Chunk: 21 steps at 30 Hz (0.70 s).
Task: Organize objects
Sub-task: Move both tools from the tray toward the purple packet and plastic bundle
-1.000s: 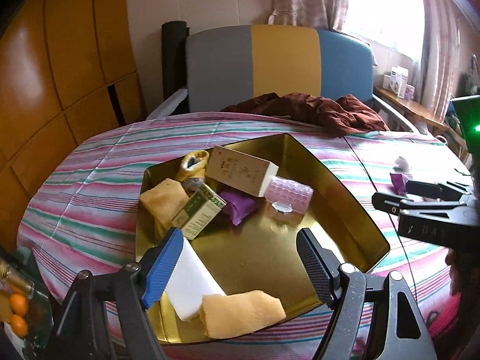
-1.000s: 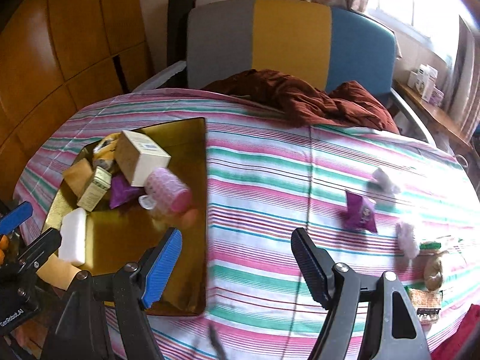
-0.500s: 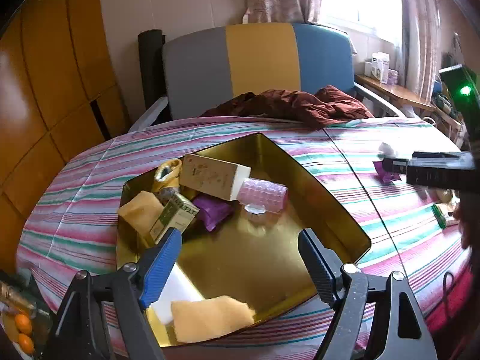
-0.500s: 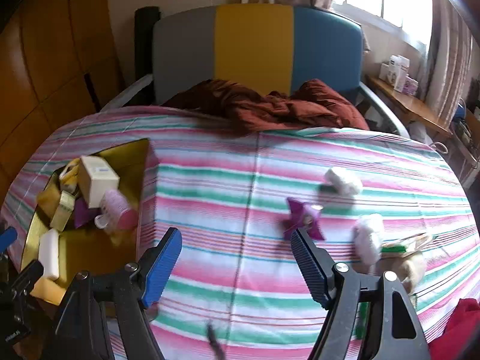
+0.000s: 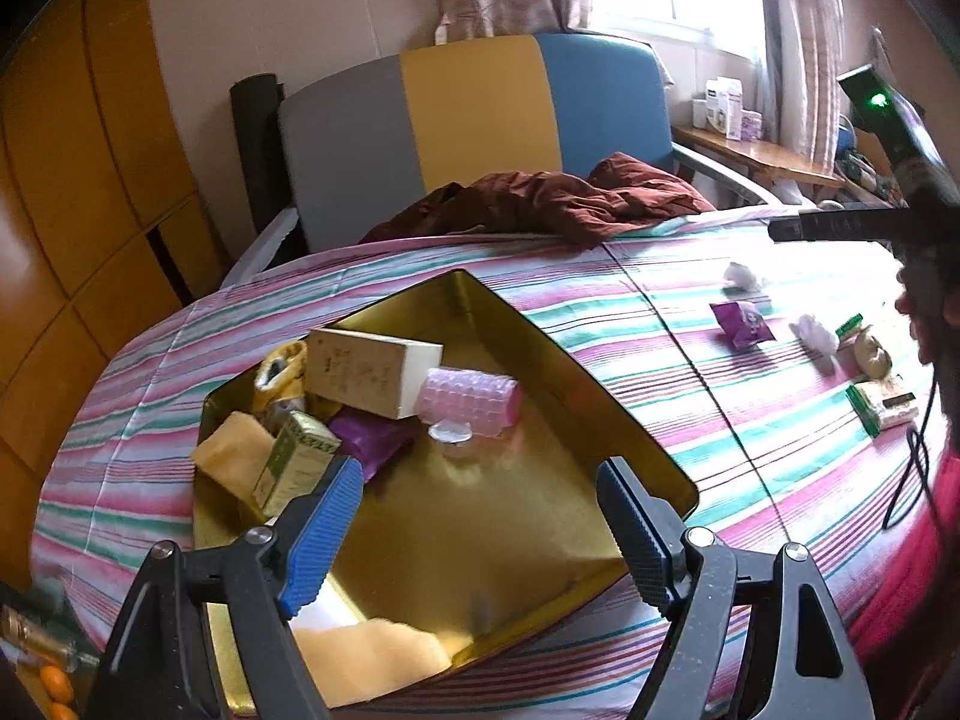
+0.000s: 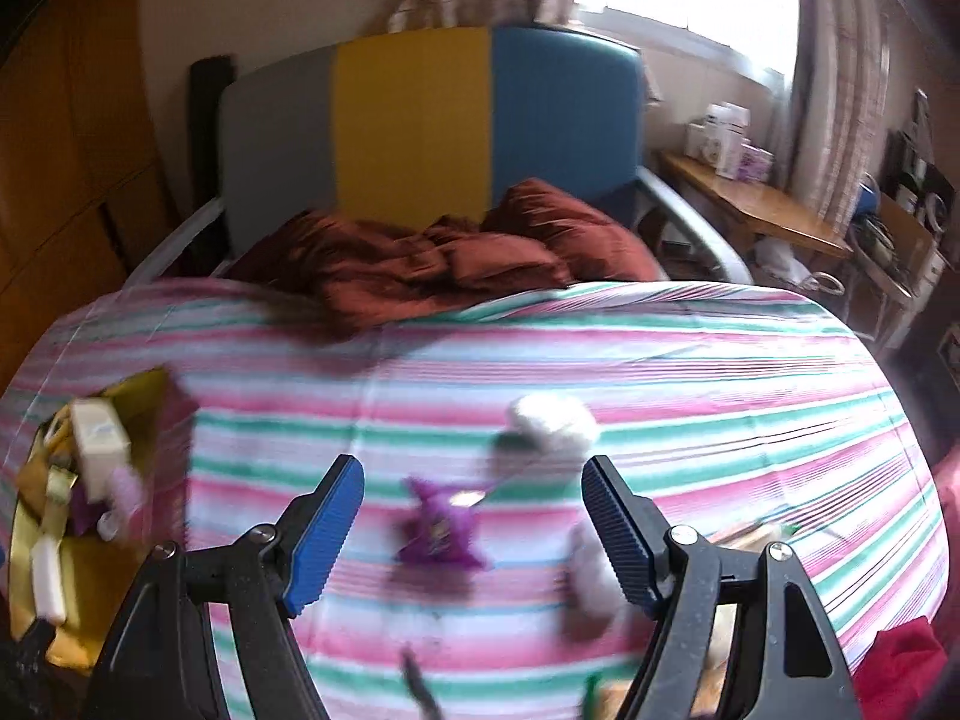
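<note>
A gold tin tray point(image 5: 624, 420) on the striped table holds a cream box point(image 5: 366, 372), a pink roller point(image 5: 471, 402), a green box point(image 5: 297, 462), a purple packet and yellow cloths. My left gripper point(image 5: 480, 534) is open and empty above the tray's near side. My right gripper point(image 6: 471, 534) is open and empty above a purple packet point(image 6: 438, 531) lying on the cloth. A white fluffy ball point(image 6: 552, 423) lies just beyond it and another white piece point(image 6: 591, 570) sits by the right finger. The tray point(image 6: 36, 546) shows at the far left in the right wrist view.
Loose items lie on the table's right side in the left wrist view: the purple packet point(image 5: 741, 324), white balls point(image 5: 744, 276), a tan pouch point(image 5: 873, 354) and a green-edged box point(image 5: 882, 411). A dark red cloth point(image 6: 432, 258) lies at the far edge before a chair point(image 6: 414, 120).
My right gripper has swung right, away from the tray, and now hovers over the purple packet. My left gripper has drawn back and turned right a little. Both stay open.
</note>
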### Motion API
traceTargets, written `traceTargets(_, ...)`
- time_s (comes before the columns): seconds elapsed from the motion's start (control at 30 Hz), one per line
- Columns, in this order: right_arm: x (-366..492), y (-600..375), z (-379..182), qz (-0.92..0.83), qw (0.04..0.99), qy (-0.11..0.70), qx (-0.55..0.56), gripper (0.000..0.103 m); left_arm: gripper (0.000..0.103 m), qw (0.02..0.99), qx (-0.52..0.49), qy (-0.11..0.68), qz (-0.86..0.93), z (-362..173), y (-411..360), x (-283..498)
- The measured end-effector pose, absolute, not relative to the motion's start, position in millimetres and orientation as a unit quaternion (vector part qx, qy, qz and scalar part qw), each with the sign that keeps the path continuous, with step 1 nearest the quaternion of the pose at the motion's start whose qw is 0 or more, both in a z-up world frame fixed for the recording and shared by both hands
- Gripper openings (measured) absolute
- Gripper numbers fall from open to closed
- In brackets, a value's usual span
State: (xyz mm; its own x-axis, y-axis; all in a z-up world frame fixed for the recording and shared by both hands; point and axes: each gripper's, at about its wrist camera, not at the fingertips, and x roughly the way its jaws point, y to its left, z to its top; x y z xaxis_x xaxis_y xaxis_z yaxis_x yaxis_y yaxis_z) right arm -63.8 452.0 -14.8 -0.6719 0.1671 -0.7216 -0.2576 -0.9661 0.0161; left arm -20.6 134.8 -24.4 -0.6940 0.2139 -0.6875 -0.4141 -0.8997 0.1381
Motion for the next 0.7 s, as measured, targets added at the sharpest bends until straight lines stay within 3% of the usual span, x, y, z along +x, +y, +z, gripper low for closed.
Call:
traceTargets(0.43,-45.9,590.3,-51.1,0.857,0.212,0.291,-0.367,0.081,0.081,0.232,-0.368,0.150,0.888,-24.0,202.9,-39.5)
traceTargets(0.7,-51.3,587.3,-57.4,0.852,0.184,0.307,-0.382,0.081,0.081,0.279,-0.401,0.125,0.863,-34.5,271.3,-63.0)
